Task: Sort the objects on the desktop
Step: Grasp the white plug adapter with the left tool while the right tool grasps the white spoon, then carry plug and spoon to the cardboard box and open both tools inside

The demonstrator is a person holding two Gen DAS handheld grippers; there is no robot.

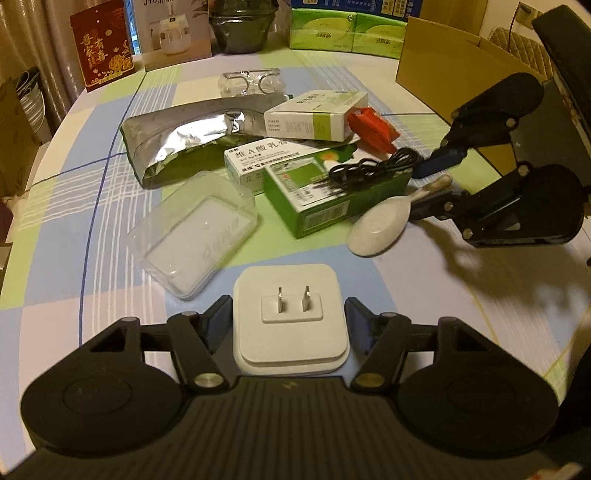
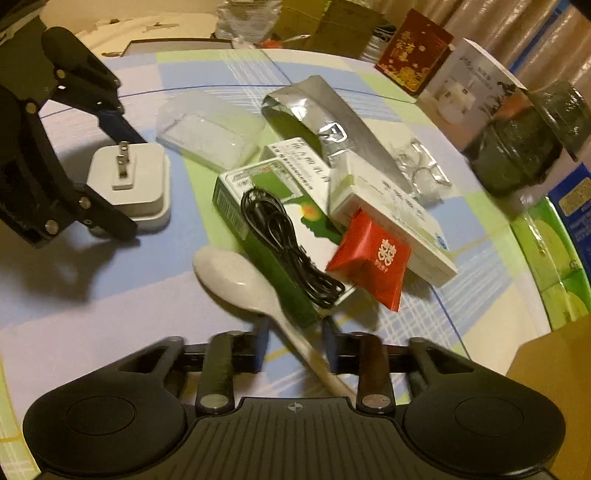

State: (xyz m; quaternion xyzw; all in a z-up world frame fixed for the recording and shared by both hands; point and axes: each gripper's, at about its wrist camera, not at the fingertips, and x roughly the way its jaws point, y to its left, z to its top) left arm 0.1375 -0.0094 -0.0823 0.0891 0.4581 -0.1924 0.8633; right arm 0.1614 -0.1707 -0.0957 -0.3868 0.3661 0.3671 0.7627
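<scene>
Checked pastel tablecloth (image 1: 85, 206) is covering a round table crowded with small items. Boxes are standing along the far edge: a red card box (image 1: 105, 46) with gold Chinese characters, a white appliance carton (image 1: 173, 33), and green tissue packs (image 1: 347, 33). Near the table's middle, a white medicine box (image 1: 255, 162) is showing the large print "维A酸乳膏"; other labels are too blurred to read. A green box (image 1: 321, 195) is carrying a coiled black cable (image 1: 373, 166), beside a silver foil pouch (image 1: 184, 144), a second white box (image 1: 314, 116), a red sachet (image 2: 371, 258) and a clear plastic lid (image 1: 195, 229).

The left gripper (image 1: 290, 325) is clenching a white plug adapter (image 1: 290, 317), its 2 prongs facing forward, near the front edge. The right gripper (image 2: 293, 345) is closing on the handle of a pale spoon (image 2: 236, 282), whose bowl is lying beside the green box. Only the right wrist view is showing the sachet's white double-happiness emblem.
</scene>
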